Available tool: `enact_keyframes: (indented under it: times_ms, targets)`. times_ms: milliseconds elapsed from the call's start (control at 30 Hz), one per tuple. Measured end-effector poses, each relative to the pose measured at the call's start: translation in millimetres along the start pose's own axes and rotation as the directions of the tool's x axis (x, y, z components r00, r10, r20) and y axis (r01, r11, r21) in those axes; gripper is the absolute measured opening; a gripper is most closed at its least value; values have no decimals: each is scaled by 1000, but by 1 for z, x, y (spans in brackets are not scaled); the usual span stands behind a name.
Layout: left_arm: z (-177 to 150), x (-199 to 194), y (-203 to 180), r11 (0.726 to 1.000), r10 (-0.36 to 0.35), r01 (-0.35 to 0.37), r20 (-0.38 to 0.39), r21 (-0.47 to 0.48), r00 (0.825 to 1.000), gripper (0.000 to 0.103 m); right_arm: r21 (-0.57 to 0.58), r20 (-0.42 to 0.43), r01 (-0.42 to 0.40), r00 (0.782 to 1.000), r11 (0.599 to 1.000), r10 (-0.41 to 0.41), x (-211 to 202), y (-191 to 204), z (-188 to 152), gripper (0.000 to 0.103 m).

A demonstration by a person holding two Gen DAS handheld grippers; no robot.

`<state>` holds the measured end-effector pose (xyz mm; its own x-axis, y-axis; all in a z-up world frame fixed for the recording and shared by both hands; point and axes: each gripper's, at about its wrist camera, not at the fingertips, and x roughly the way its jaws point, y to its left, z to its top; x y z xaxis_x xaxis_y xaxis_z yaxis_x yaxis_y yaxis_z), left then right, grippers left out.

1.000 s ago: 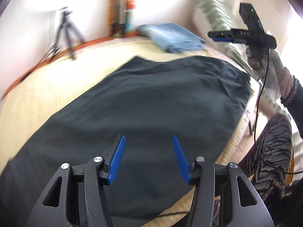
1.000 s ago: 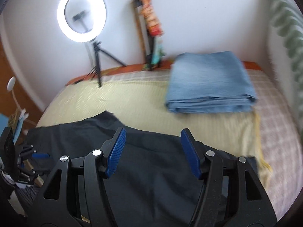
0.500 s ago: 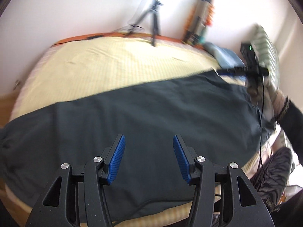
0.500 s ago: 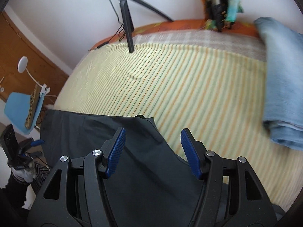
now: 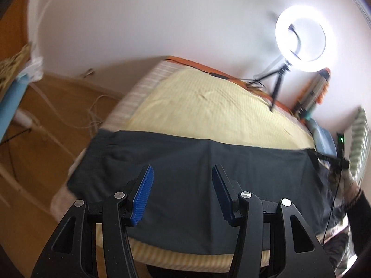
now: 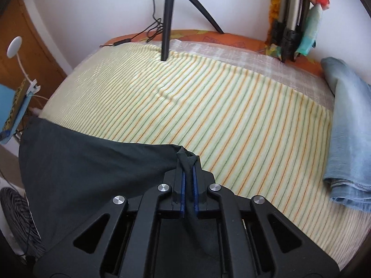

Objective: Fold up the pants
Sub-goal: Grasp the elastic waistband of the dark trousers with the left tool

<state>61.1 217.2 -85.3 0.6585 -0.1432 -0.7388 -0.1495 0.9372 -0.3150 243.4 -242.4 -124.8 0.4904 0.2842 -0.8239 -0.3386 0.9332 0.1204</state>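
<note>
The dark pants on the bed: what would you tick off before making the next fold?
1. Right tongs gripping a corner of the dark pants: ok, cloth is pinched between the blue pads.
2. Left tongs holding cloth: not ok, open above the pants.
3. Pants spread flat: ok, mostly smooth across the striped sheet.
4. Landing area free: ok, folded blue garment lies off to the side.
5. Tripod away from the fold path: ok, it stands at the far edge.
6. Pants' near hem fully on the bed: cannot tell.
</note>
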Motion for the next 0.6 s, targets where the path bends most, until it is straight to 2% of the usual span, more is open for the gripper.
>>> enact_keyframes:
  times_ms: [133,200,267,333,500,600]
  targets:
    - [-5,-3,48,990,-2,2,-3,-141,1000,52,-13,-12,38,999,999,-38,6,6,-1,6]
    - [-10,-3,72,974,-24,21,-9,-224,1000,52,-7,-18,54,998,999,-54,6,7,-1,15]
    - [-16,-2,94,948,-36,33,-2,-316,999,52,24,-5,74,997,997,-74,-3,7,-1,50]
    - [-25,0,114,914,-63,59,4,-402,998,52,60,41,76,996,995,-79,-17,8,-4,59]
    - [-44,16,147,834,-94,75,-6,-546,996,52,98,130,43,990,994,-56,-53,27,-16,59]
    - [-49,24,154,820,-98,72,-16,-568,995,52,95,173,-11,985,995,-6,-70,46,-29,60]
